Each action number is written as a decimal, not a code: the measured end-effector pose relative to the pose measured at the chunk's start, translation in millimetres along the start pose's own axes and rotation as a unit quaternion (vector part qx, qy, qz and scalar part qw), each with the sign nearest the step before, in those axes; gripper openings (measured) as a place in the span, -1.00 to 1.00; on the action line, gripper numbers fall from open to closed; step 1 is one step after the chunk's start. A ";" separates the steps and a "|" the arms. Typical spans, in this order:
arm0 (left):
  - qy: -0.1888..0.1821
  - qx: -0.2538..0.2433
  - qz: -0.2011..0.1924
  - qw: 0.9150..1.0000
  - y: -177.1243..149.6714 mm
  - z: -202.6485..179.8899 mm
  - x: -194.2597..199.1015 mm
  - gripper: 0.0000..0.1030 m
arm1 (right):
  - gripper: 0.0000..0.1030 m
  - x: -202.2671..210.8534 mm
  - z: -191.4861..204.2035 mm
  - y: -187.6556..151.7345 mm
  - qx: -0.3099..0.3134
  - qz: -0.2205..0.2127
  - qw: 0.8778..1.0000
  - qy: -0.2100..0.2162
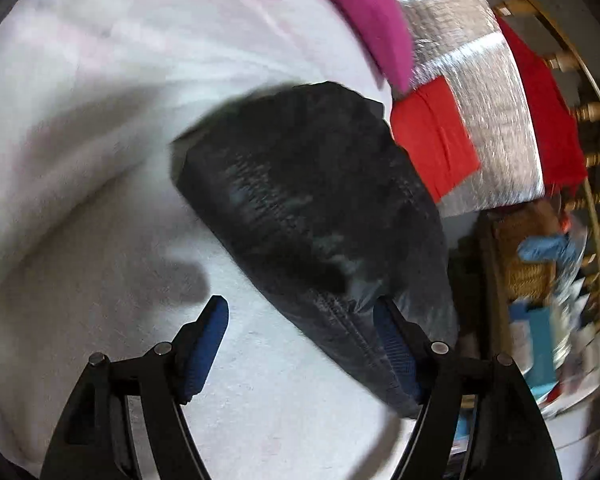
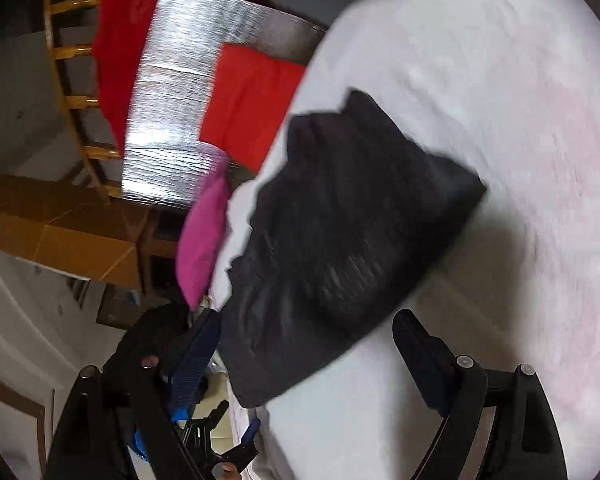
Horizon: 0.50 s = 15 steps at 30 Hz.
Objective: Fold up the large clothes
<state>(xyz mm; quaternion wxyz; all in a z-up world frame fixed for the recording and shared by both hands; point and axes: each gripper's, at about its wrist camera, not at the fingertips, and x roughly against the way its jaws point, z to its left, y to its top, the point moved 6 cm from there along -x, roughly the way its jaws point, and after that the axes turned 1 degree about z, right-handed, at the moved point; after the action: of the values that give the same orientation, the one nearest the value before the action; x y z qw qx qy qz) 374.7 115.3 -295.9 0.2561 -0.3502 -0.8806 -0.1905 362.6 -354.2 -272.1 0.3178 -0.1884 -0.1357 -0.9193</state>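
A folded black garment (image 1: 308,208) lies on a white bed cover (image 1: 100,160), near the bed's edge. My left gripper (image 1: 300,320) is open, its fingers wide apart just short of the garment's near end; the right finger (image 1: 396,344) overlaps the garment's edge. In the right wrist view the same black garment (image 2: 340,248) lies on the white cover (image 2: 500,100). My right gripper (image 2: 308,336) is open, with its fingers on either side of the garment's near edge and nothing held. Both views are motion-blurred.
A magenta cloth (image 1: 364,12) (image 2: 204,240) lies at the bed's edge. Red cloths (image 1: 432,136) (image 2: 252,108) lie on a silver foil-covered surface (image 1: 484,112) (image 2: 172,120). A wooden chair (image 2: 72,80) and cardboard boxes (image 2: 60,232) stand beyond. Clutter (image 1: 540,280) lies on the floor.
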 end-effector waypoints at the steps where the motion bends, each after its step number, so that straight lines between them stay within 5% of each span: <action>1: -0.010 0.005 0.002 1.000 0.5 -0.9 -3.2 0.53 | 0.74 -7.0 -4.5 -2.3 -0.007 0.001 1.000 -0.004; 5: 0.001 0.027 0.004 1.000 11.0 7.0 -18.6 0.59 | 0.74 -28.7 -22.0 5.0 -0.029 -0.007 0.999 -0.027; 15: -0.030 0.064 -0.006 0.997 34.8 -15.7 -57.2 0.69 | 0.77 -57.1 -21.3 33.4 -0.038 -0.066 0.997 -0.005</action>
<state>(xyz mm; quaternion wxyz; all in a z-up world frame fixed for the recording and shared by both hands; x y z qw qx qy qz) 440.2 101.2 -311.4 0.2499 -0.3330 -0.9006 -0.1245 419.8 -357.1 -311.5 0.2487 -0.1958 -0.1146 -0.9416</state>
